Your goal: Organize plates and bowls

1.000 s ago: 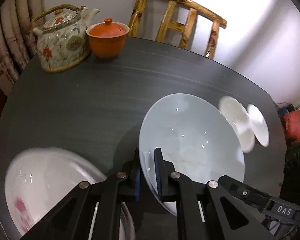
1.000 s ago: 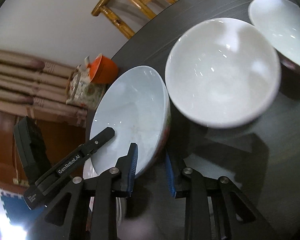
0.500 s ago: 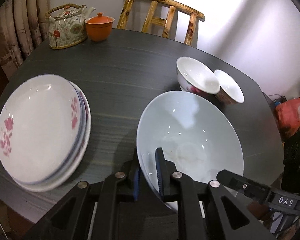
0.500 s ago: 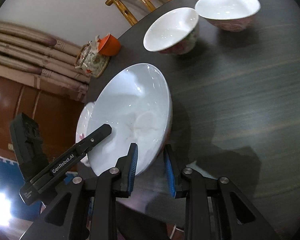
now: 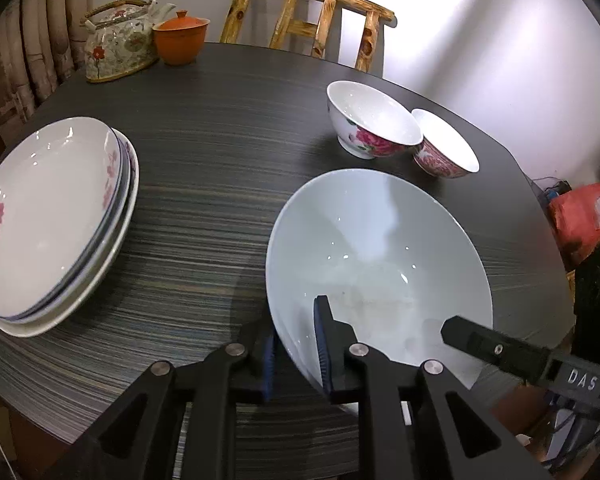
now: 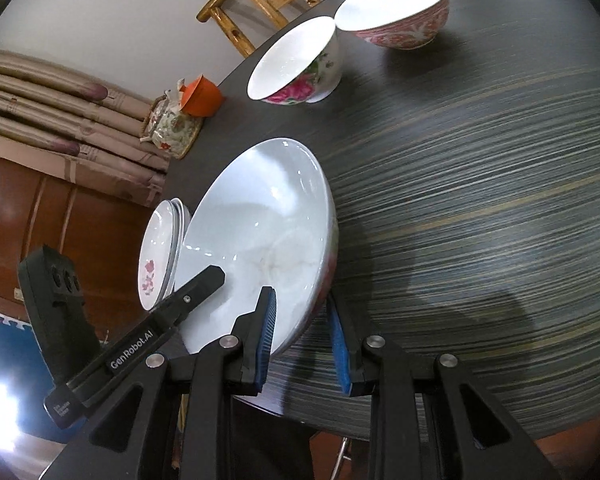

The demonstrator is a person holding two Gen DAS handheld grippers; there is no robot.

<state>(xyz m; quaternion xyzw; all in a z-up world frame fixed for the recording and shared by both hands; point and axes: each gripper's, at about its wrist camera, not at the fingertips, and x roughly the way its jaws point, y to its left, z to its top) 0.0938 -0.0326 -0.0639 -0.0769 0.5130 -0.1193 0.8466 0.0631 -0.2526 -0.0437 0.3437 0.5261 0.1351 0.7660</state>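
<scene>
Both grippers straddle the rim of the large pale bowl (image 5: 380,264), which sits at the near edge of the dark tabletop (image 5: 220,152). The left gripper (image 5: 296,344) has one finger inside and one outside the bowl's wall, and its fingers are opening — the outer pad looks already off the porcelain. The right gripper (image 6: 302,336) straddles the opposite rim with narrow fingers, though a gap shows at its outer pad, so a firm hold cannot be confirmed.

The step in hand appears to be setting the bowl down and letting go. It should rest flat before either side frees it, then each gripper should lift straight off the rim.

The bowl's near side looks close to the table edge. The plate stack (image 5: 52,220) lies well apart to the left, the two floral bowls (image 5: 374,128) farther back — open room between.
</scene>
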